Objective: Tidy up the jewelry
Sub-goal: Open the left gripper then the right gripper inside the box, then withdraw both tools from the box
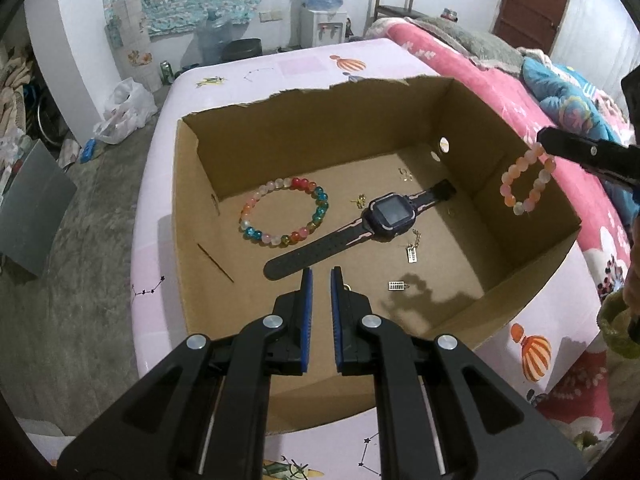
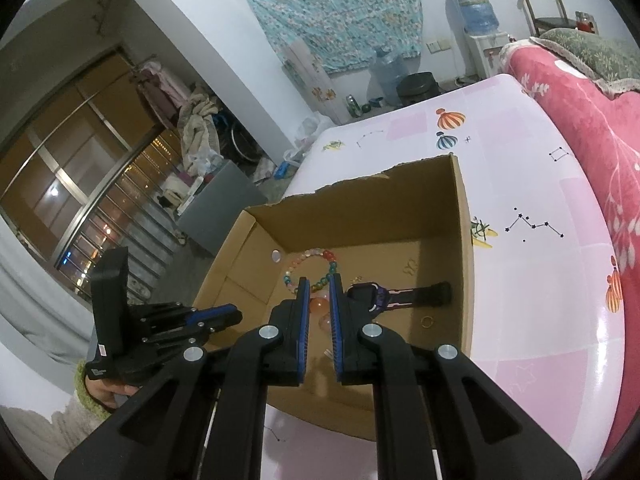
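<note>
**Right gripper carries a peach bracelet over the box**

Right gripper (image 2: 319, 304) is clenched on a bracelet of peach and white beads (image 1: 527, 180); the loop hangs from its fingertips above the right wall of the cardboard box (image 1: 188, 216). From the right wrist view some orange beads show between the two blue pads (image 2: 305, 320).

Left gripper (image 1: 321, 280) holds nothing. Its jaws stand a little apart with a narrow gap between them, over the near part of the box.

On the floor of the box lies a multicolour bead bracelet (image 1: 285, 212) on the left side. Just beside it, to the right, lies a dark smartwatch (image 1: 385, 214) with its strap stretched out diagonally. Several small gold pieces (image 1: 412, 254) lie around the watch, and a thin gold ring (image 2: 427, 322) rests near the strap end.

The box stands on a pink worktop (image 1: 304, 66) printed with balloons and star patterns. A bed with a pink blanket (image 2: 580, 120) is beside the worktop.
</note>
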{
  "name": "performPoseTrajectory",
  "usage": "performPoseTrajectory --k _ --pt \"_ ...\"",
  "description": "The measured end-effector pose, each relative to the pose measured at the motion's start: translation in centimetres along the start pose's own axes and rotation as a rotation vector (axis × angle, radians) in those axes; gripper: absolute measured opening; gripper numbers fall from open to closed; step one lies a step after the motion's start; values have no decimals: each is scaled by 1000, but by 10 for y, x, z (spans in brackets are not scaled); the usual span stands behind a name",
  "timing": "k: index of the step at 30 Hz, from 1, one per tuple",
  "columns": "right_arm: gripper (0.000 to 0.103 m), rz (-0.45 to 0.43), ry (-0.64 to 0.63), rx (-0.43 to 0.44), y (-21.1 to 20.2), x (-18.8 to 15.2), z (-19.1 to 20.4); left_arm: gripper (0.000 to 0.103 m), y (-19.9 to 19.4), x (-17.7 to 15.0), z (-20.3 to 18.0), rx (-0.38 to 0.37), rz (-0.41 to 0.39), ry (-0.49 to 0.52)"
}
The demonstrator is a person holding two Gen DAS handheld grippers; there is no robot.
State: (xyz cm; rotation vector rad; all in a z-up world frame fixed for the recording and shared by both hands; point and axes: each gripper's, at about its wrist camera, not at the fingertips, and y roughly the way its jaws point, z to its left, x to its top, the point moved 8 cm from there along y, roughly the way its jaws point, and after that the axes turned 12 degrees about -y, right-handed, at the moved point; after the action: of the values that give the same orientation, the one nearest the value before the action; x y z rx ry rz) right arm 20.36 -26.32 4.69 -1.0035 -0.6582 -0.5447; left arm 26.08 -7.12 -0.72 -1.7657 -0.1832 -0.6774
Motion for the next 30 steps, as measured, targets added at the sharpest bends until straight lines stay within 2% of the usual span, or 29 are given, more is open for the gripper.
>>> performPoseTrajectory --k 5,10,16,20,22,24,25,27,29,30 --pt "10 25 8 -2 4 -2 -1 20 -20 1 5 -21 -74 -36" --pt "10 78 32 32 17 -7 1 38 -40 0 12 -35 -133 -88" --pt "11 140 8 -83 19 -18 -11 65 -48 -3 27 -51 -156 -166" --pt "11 104 3 -144 1 -16 -19 72 -45 -7 32 -69 -146 -194" --pt "16 72 13 -180 -11 -14 -25 76 -42 -10 33 -79 -134 -211" --pt "35 39 28 -218 -22 -14 -32 79 -39 -12 35 -90 -126 -234" --pt "38 14 38 -250 -31 -14 -39 81 -38 -14 36 -96 -122 -245" --pt "51 -9 57 -297 -40 -19 -50 84 -33 -16 38 -118 -107 -280" --pt "60 4 98 -305 -39 -26 -60 84 -27 -20 38 -143 -86 -311" --pt "61 33 130 -274 -32 -34 -65 85 -21 -21 38 -170 -62 -334"
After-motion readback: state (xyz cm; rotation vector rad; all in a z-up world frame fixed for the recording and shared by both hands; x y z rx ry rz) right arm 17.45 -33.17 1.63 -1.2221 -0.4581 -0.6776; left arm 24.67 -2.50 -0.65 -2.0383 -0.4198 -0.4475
